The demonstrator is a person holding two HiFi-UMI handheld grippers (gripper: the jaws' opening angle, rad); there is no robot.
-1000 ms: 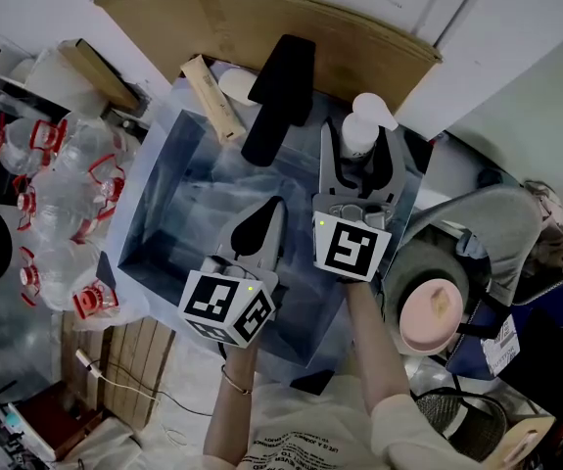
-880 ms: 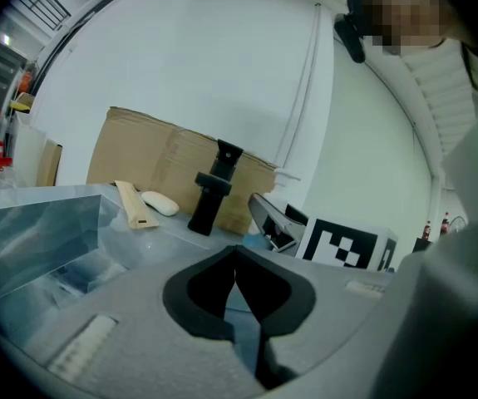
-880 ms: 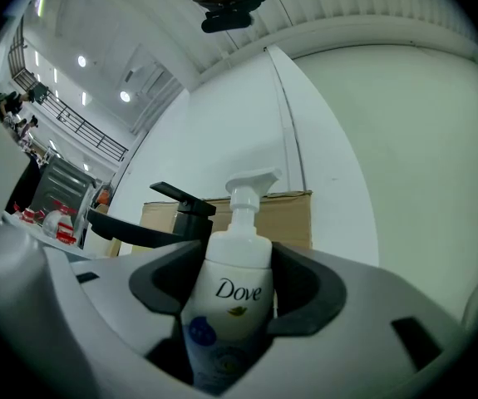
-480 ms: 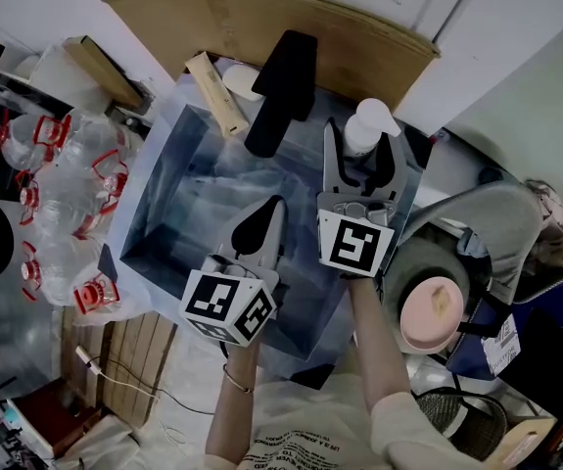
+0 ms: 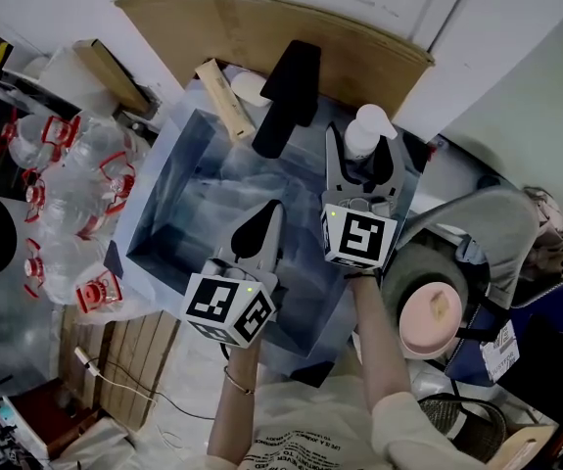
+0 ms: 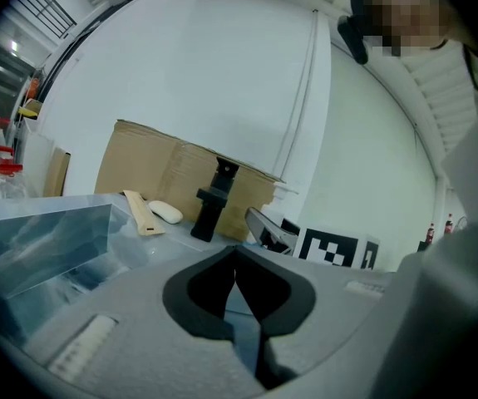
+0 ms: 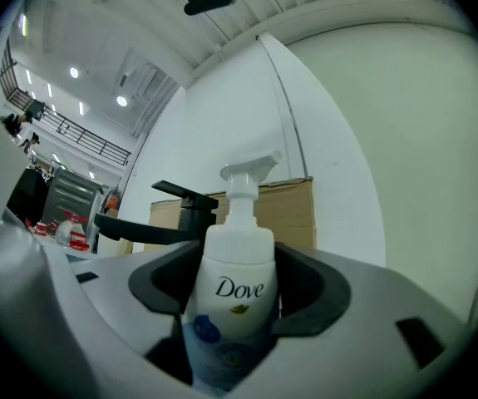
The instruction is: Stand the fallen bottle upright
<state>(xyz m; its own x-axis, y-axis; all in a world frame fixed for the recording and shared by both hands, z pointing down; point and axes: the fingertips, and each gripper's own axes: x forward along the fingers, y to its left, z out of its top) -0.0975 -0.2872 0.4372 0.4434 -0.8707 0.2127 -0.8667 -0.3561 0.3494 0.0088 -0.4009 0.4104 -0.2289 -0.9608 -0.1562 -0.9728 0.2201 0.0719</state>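
Note:
A white Dove pump bottle [image 5: 368, 118] stands upright at the right rim of a steel sink [image 5: 168, 179]. My right gripper [image 5: 361, 141] is shut on it, and in the right gripper view its dark pads [image 7: 309, 293] press on both sides of the bottle's [image 7: 237, 277] body. My left gripper [image 5: 272, 210] hovers over the sink basin a little to the left of the right one. Its jaws are shut with nothing between them, as the left gripper view [image 6: 237, 263] also shows. The bottle's base is hidden behind the right gripper.
A black faucet [image 5: 286, 96] rises behind the sink, with a wooden block [image 5: 224, 98] and a white oval object [image 5: 252, 88] beside it. Brown cardboard [image 5: 261, 27] leans on the wall. Clear red-capped bottles [image 5: 70, 179] crowd the left. A pink-lidded bin [image 5: 430, 311] is at the right.

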